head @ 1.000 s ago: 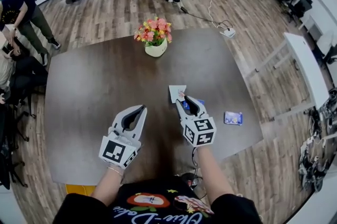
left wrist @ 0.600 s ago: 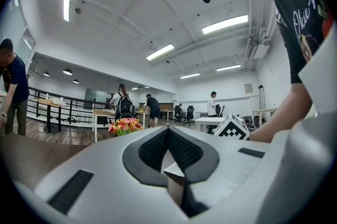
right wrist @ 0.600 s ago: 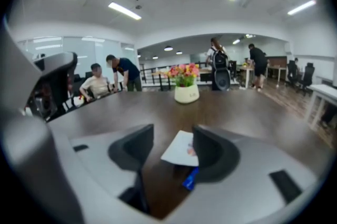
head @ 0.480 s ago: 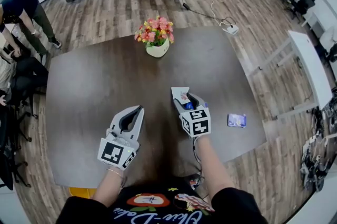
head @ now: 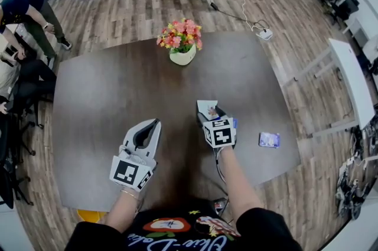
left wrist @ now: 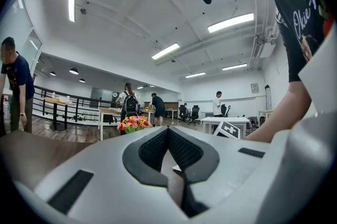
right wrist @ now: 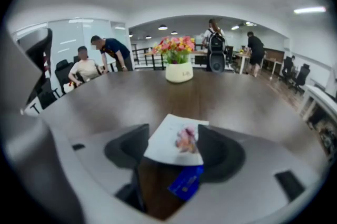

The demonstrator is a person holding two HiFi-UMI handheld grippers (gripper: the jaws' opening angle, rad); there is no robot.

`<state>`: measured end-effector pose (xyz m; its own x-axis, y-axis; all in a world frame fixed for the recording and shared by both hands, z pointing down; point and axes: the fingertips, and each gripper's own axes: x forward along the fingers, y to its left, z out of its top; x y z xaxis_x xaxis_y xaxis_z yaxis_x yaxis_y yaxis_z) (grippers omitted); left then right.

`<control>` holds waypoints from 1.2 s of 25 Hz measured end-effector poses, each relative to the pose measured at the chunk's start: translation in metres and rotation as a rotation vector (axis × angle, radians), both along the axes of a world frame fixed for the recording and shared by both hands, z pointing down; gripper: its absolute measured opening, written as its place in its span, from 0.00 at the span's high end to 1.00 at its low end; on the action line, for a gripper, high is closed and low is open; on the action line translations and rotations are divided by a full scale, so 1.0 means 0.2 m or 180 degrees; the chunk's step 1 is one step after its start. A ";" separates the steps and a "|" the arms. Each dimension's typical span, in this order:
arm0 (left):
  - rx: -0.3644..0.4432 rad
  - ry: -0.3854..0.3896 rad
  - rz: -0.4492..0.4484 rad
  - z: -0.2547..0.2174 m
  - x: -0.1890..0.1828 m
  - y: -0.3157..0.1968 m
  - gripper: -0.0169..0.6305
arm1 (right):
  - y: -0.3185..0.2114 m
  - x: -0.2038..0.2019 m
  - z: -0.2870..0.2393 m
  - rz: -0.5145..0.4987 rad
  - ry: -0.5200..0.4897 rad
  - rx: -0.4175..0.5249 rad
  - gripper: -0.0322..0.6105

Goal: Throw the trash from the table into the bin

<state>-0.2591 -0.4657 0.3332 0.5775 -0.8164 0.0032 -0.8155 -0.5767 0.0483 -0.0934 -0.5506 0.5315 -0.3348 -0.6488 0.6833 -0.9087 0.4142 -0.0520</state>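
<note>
Nearest me, my left gripper sits level over the dark wood-grain desk, its ribbed black fingers pressed together on nothing. My right gripper tilts down, its fingers spread, having just been opening. They flank a flat white paper with pink print and a glossy blue oblong packet, long axis slanting near-left to far-right. Both lie on the desk. Beyond stands a round white flowerpot.
</note>
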 end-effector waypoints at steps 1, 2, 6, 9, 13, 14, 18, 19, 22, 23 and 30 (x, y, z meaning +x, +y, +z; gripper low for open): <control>-0.0004 0.0002 -0.0012 0.00 -0.01 0.00 0.96 | -0.01 0.00 0.01 -0.0001 0.0020 -0.0019 0.53; -0.0009 0.0004 -0.0021 0.01 -0.01 0.00 0.96 | -0.01 0.00 0.02 0.0004 0.0042 -0.0053 0.53; -0.0020 0.0011 -0.0049 0.01 -0.02 -0.01 0.96 | -0.01 0.02 0.08 0.0038 0.0135 -0.0249 0.53; -0.0038 0.0021 -0.0077 0.02 -0.04 -0.01 0.96 | -0.02 0.03 0.11 0.0080 0.0181 -0.0305 0.53; -0.0043 0.0029 -0.0120 0.03 -0.06 -0.02 0.96 | -0.03 0.02 0.12 0.0019 0.0245 -0.0333 0.53; -0.0044 0.0029 -0.0126 0.03 -0.06 -0.02 0.96 | -0.03 0.02 0.13 0.0016 0.0266 -0.0347 0.53; -0.0054 0.0028 -0.0138 0.03 -0.07 -0.02 0.96 | -0.03 0.04 0.12 0.0049 0.0382 -0.0341 0.70; -0.0055 0.0025 -0.0140 0.03 -0.07 -0.03 0.96 | -0.04 0.04 0.12 0.0047 0.0399 -0.0332 0.71; -0.0042 0.0020 -0.0139 0.03 -0.07 -0.02 0.96 | -0.04 0.05 0.10 0.0047 0.0441 -0.0284 0.76; -0.0040 0.0020 -0.0138 0.03 -0.07 -0.02 0.96 | -0.03 0.06 0.10 0.0055 0.0448 -0.0258 0.77; -0.0028 0.0025 -0.0101 0.02 -0.06 -0.01 0.96 | -0.03 0.06 -0.05 0.0116 0.0314 0.0089 0.81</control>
<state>-0.2705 -0.4675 0.3368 0.5513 -0.8343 0.0059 -0.8330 -0.5500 0.0598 -0.0806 -0.5559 0.5210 -0.2426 -0.6787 0.6932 -0.9234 0.3807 0.0496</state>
